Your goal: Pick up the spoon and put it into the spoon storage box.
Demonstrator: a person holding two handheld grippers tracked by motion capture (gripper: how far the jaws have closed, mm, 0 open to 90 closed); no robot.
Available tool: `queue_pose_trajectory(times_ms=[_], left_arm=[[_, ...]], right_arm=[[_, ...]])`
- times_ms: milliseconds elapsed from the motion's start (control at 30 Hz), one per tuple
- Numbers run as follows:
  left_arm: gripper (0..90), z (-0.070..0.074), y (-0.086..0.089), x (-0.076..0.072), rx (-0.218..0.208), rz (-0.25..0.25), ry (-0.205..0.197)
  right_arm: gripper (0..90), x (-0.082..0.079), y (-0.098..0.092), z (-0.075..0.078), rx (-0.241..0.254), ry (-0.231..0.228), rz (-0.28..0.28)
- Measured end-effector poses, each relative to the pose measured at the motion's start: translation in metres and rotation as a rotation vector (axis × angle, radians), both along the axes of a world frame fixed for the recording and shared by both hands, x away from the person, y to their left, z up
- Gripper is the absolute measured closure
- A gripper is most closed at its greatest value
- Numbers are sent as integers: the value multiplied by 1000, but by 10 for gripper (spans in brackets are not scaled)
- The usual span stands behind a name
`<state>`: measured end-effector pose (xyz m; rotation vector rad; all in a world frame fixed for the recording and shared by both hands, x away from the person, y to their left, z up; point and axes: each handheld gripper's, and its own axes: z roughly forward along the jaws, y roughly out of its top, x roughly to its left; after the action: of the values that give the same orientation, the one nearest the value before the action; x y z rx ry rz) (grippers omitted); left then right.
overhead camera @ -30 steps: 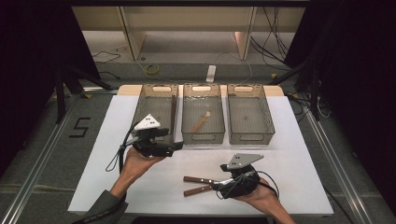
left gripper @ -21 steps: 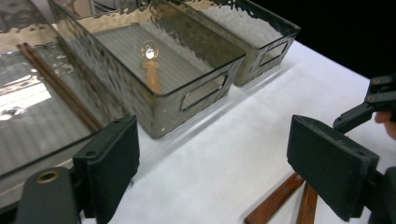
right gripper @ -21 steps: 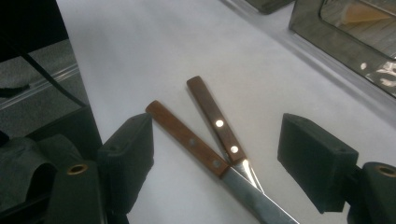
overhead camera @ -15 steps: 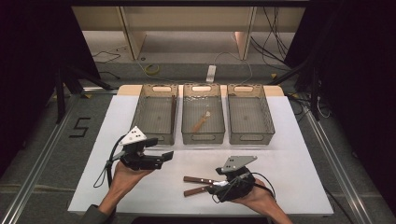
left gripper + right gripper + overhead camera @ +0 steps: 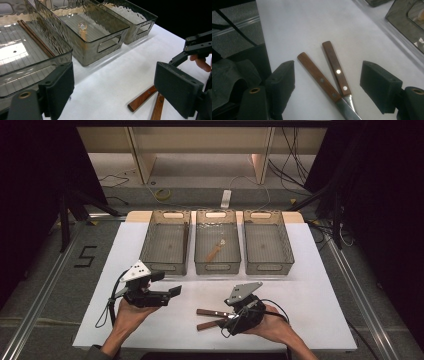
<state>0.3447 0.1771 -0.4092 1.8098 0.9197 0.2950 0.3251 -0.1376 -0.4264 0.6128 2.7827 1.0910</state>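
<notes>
Two wooden-handled knives (image 5: 332, 75) are seen lying crossed on the white surface (image 5: 310, 285), their handles between the released, wide-set jaws of the right gripper (image 5: 329, 85), untouched by either pad. The left gripper (image 5: 167, 295), jaws likewise released and empty, is held above the surface in front of the left bin (image 5: 165, 242), which holds chopsticks (image 5: 35, 37).

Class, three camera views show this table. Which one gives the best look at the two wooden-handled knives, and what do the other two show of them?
The right gripper view: the two knives lie close up between its open jaws, rivets and blade roots plain. The left gripper view catches only their handle ends at the bottom edge. The high view shows the handles, small, by the right gripper.
</notes>
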Motion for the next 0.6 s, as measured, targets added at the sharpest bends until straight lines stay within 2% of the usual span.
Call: queue_pose_trajectory(times_ms=[200, 300, 433, 600], left_arm=[[160, 0, 0, -2, 6, 5, -1], [160, 1, 0, -2, -1, 11, -10], [159, 2, 0, -4, -4, 6, -20], [159, 1, -1, -4, 13, 6, -24]], right_arm=[[287, 4, 6, 2, -57, -3, 47], [289, 8, 10, 2, -68, -9, 72], [289, 12, 14, 0, -89, -9, 82], [289, 13, 18, -1, -115, -11, 99]])
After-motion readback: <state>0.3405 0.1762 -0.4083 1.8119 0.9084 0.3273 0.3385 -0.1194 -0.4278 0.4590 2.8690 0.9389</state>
